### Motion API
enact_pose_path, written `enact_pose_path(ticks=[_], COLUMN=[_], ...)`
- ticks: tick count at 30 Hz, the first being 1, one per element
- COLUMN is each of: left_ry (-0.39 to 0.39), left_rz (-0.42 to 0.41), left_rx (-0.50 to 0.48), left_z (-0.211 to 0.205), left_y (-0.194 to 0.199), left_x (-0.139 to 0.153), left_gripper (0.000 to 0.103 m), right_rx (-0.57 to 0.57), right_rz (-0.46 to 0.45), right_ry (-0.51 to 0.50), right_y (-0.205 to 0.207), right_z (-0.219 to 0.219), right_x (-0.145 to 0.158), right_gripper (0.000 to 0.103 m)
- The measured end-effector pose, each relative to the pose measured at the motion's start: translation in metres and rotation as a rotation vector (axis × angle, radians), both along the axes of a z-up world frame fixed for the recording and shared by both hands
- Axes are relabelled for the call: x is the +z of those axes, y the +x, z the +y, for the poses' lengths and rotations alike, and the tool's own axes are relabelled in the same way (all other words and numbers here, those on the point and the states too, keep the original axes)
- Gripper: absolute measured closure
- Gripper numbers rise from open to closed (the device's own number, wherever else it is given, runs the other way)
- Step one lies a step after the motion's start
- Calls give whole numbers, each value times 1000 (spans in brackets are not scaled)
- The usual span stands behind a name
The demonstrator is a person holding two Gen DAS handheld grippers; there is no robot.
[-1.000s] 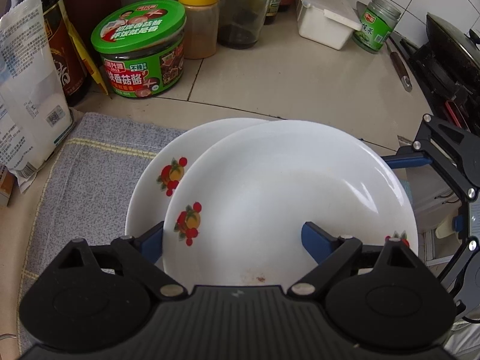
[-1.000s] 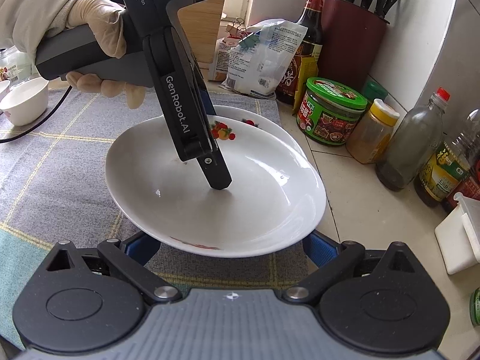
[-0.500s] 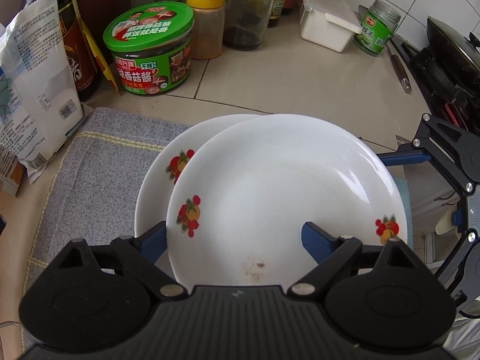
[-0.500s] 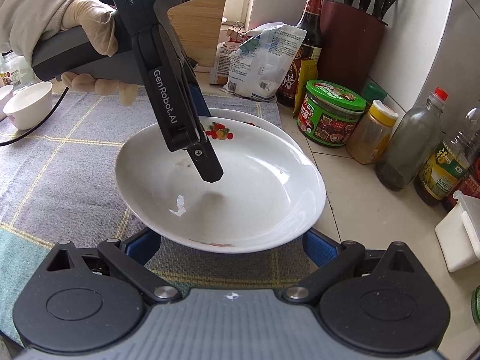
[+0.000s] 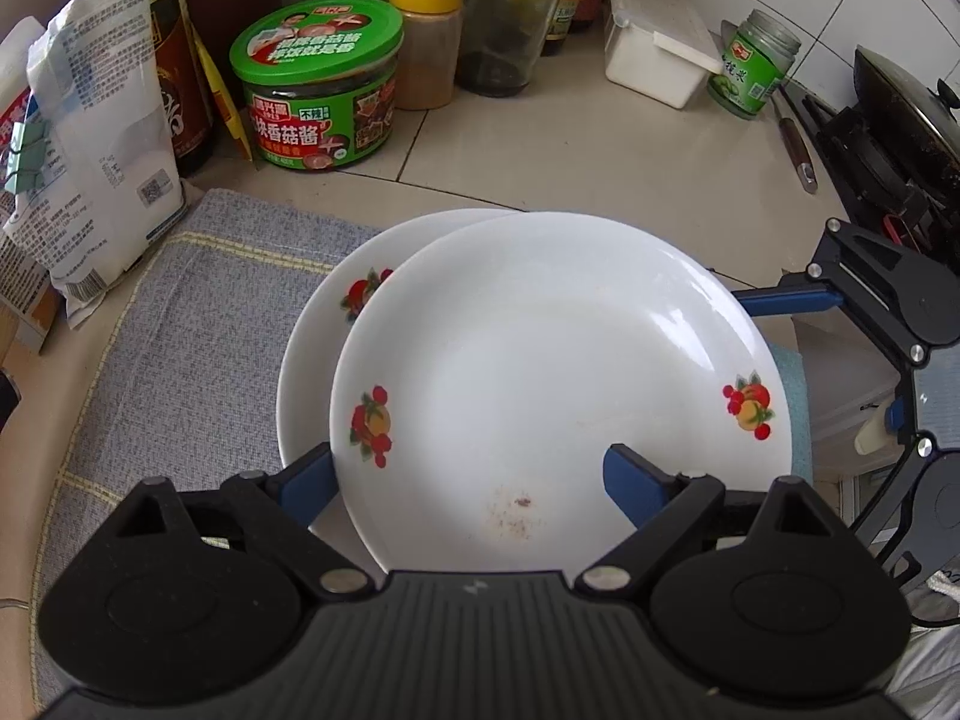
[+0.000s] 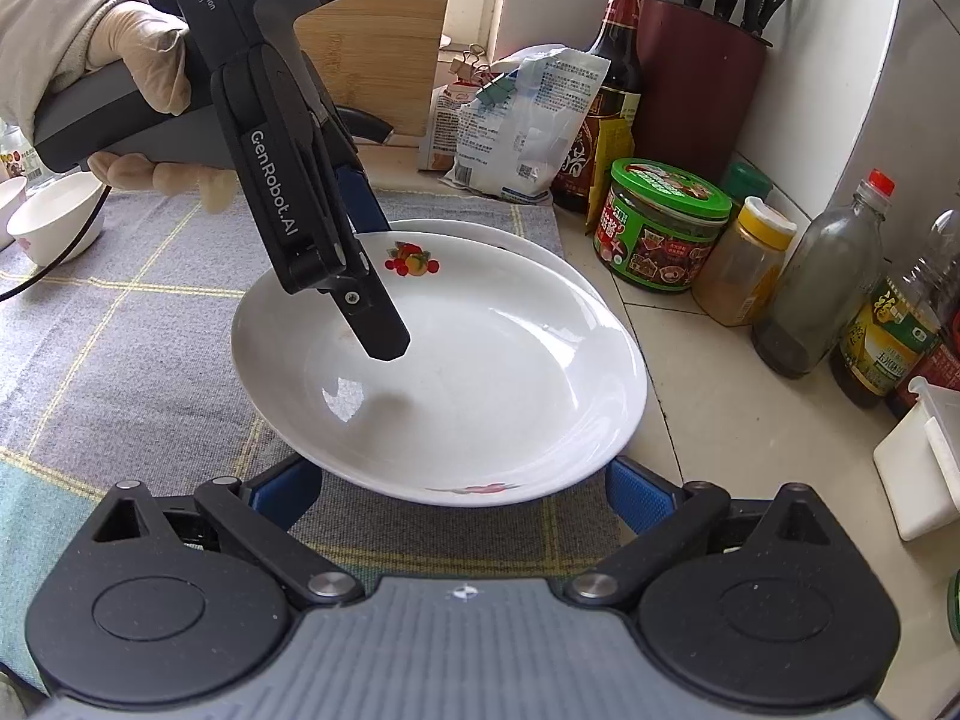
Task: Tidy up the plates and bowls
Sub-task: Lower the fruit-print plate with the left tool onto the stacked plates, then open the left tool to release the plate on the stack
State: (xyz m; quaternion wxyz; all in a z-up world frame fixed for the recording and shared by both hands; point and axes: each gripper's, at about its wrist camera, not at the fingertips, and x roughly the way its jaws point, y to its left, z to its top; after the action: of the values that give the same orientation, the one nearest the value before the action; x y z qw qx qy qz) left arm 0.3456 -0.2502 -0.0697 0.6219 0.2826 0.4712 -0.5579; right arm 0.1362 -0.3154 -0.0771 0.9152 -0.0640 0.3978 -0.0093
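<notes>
A white plate with fruit prints lies on top of a second matching plate, shifted to its right, on a grey cloth. My left gripper is open, one finger over the top plate's near rim and one outside it. In the right wrist view the left gripper hovers above the top plate, clear of it. My right gripper is open at the plate's near edge, its fingers below the rim. A small white bowl stands far left.
Jars, sauce bottles, a green-lidded jar, a white bag and a white box line the counter's back. A knife block stands by the wall. A stove with a wok is at the right.
The top plate has come down onto the lower plate. My left gripper has lifted and drawn back from it. My right gripper stays open under the near edge.
</notes>
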Motion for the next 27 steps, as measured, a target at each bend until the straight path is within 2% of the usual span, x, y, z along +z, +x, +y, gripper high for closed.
enact_pose_path(ticks=[19, 24, 27], left_ry=[13, 29, 5], left_rz=[-17, -26, -37], left_rx=[26, 57, 72], left_z=[10, 18, 26], left_y=[1, 3, 1], left_x=[11, 11, 15], left_gripper=[9, 9, 9], right_rx=[14, 21, 12], right_rz=[-7, 2, -8], right_ry=[-9, -22, -13], right_y=[4, 6, 5], right_z=[2, 5, 4], right_x=[-2, -5, -3], right_gripper=[1, 0, 0])
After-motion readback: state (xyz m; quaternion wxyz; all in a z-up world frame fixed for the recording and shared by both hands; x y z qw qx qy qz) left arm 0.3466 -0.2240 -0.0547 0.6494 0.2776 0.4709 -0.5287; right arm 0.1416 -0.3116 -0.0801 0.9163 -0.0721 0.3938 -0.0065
